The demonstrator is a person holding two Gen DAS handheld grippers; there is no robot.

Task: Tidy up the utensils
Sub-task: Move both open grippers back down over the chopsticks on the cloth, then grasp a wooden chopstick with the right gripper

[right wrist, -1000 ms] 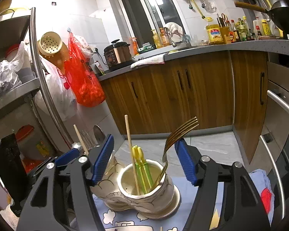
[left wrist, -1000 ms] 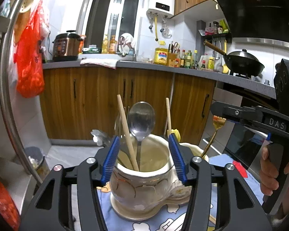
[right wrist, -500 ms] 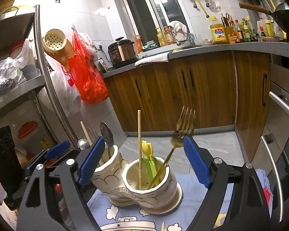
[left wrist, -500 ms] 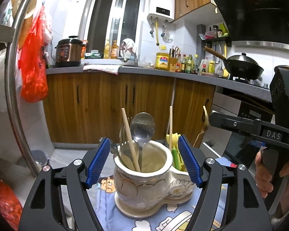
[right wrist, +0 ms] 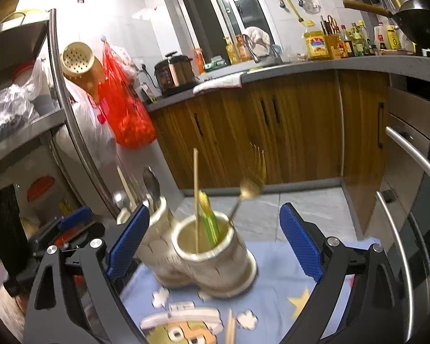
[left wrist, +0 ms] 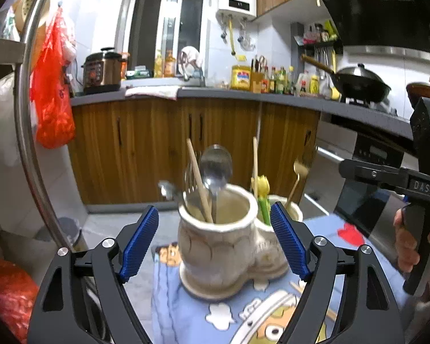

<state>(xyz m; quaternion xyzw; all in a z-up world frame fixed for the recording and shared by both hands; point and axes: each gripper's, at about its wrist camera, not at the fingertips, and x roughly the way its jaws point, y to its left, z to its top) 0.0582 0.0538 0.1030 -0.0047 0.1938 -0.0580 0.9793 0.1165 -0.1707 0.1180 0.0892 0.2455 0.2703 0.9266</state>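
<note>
A cream ceramic two-cup holder (left wrist: 218, 243) stands on a blue cartoon cloth (left wrist: 186, 315). Its nearer cup holds a silver spoon (left wrist: 216, 163), a fork and a wooden chopstick (left wrist: 199, 180). The other cup (right wrist: 203, 238) holds a chopstick (right wrist: 196, 195), a yellow-green utensil (right wrist: 209, 218) and a gold fork (right wrist: 252, 183). My left gripper (left wrist: 212, 210) is opening, and its blue pads stand clear on either side of the nearer cup. My right gripper (right wrist: 214, 209) is opening too, wide of the other cup and touching nothing.
A loose chopstick (right wrist: 230, 326) lies on the cloth near me. A steel rack post (left wrist: 28, 143) and a red bag (left wrist: 50, 100) are at the left. Wooden cabinets (left wrist: 157, 149) run behind, and an oven with a bar handle (right wrist: 410, 157) is at the right.
Both grippers have spread wider and drawn back from the holder, which now looks farther off. The gold fork, earlier between the right jaws, rests free in its cup.
</note>
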